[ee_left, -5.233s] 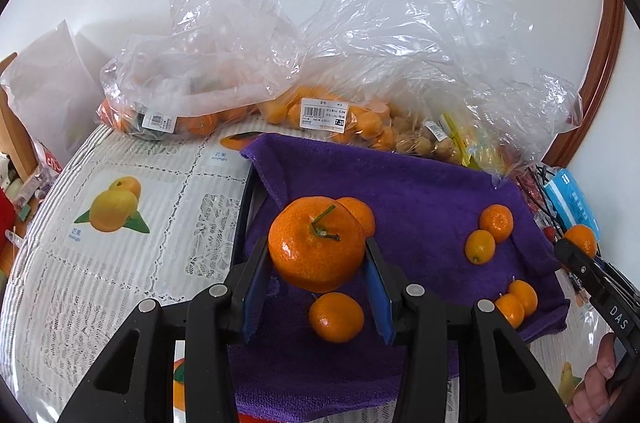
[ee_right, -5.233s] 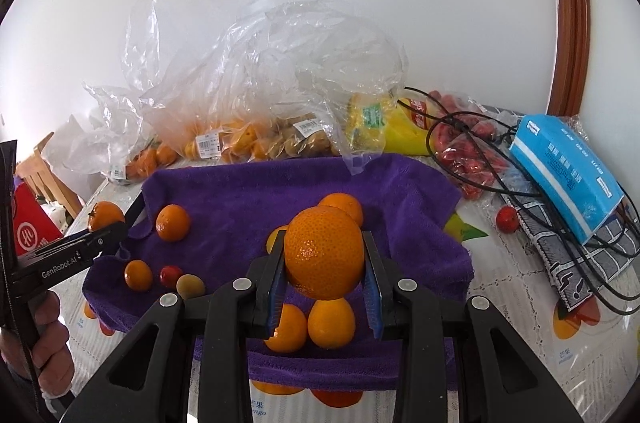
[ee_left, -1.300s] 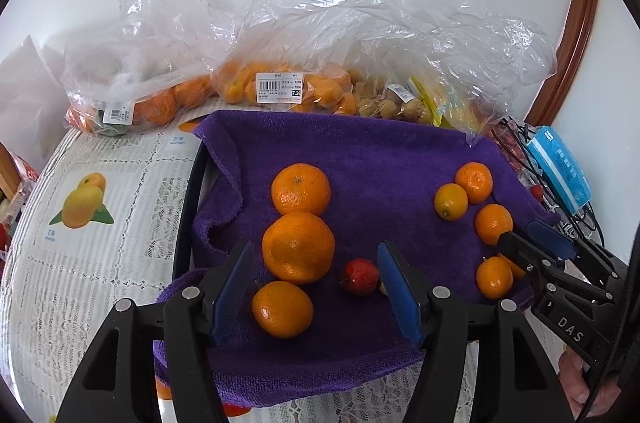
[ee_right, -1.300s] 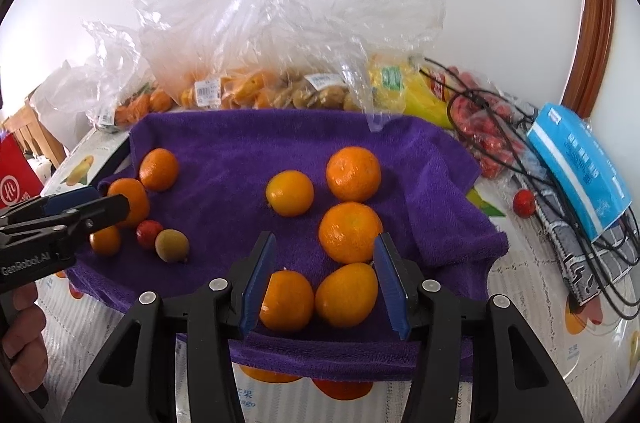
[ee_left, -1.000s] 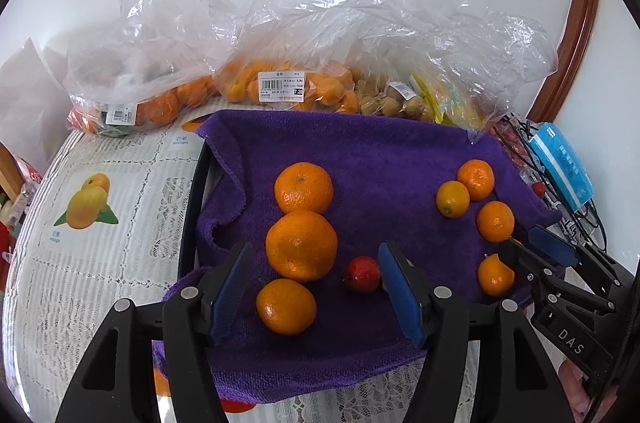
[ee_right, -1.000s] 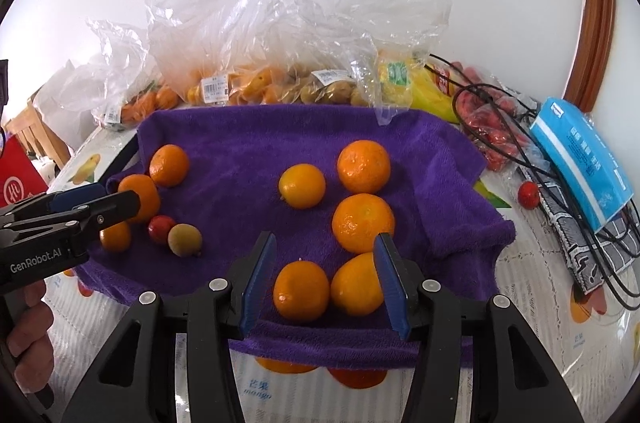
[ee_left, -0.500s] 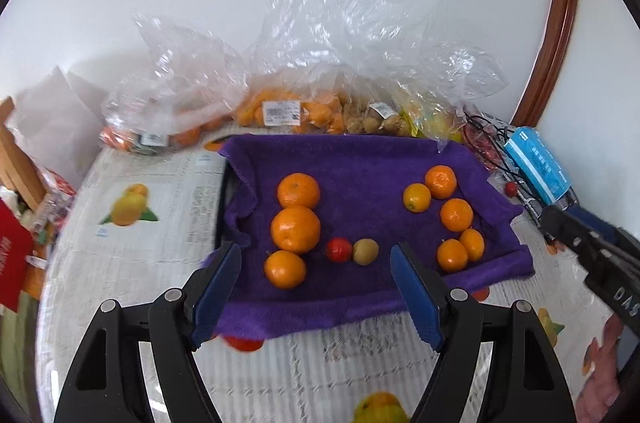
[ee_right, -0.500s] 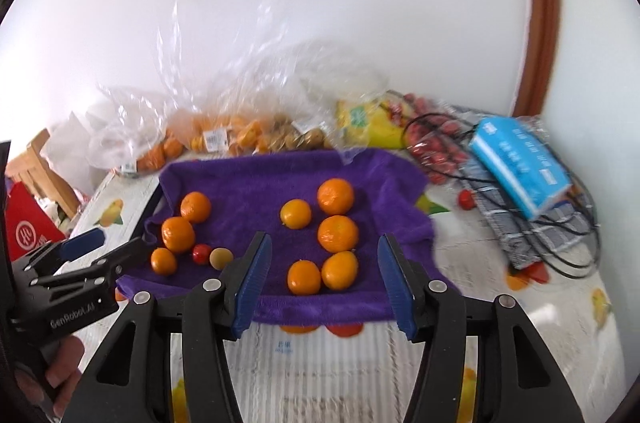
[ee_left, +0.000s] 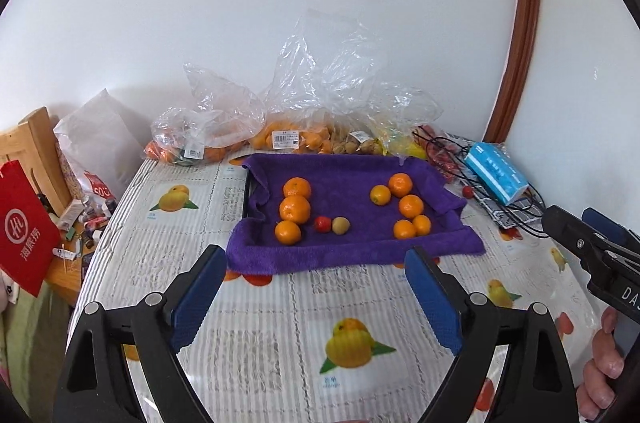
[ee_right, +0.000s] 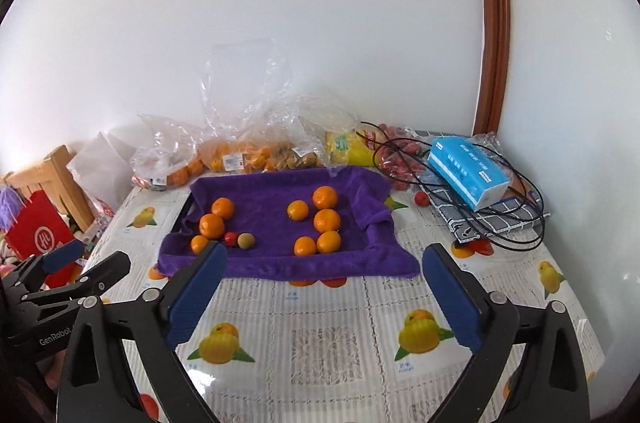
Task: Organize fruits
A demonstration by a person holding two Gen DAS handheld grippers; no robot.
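A purple towel (ee_left: 344, 251) (ee_right: 280, 263) lies over a dark tray in the middle of the table. On its left side three oranges (ee_left: 295, 209) (ee_right: 211, 226) stand in a column, with a small red fruit (ee_left: 322, 224) and a tan fruit (ee_left: 341, 225) beside them. On its right side several oranges (ee_left: 411, 206) (ee_right: 327, 220) are grouped. My left gripper (ee_left: 316, 279) hangs above the table well short of the towel, its jaws opening with nothing between them. My right gripper (ee_right: 324, 277) is likewise back from the towel, jaws opening and empty.
Clear plastic bags of oranges and small fruit (ee_left: 280, 139) (ee_right: 256, 151) line the wall behind the towel. At the right lie a blue tissue pack (ee_right: 468, 167), black cables (ee_right: 512, 223) and a stray red fruit (ee_right: 421, 198). A wooden chair and a red bag (ee_left: 22, 235) stand left.
Both grippers have pulled back and up from the towel, so all the fruit now looks small and far. Their jaws have spread wider and hold nothing.
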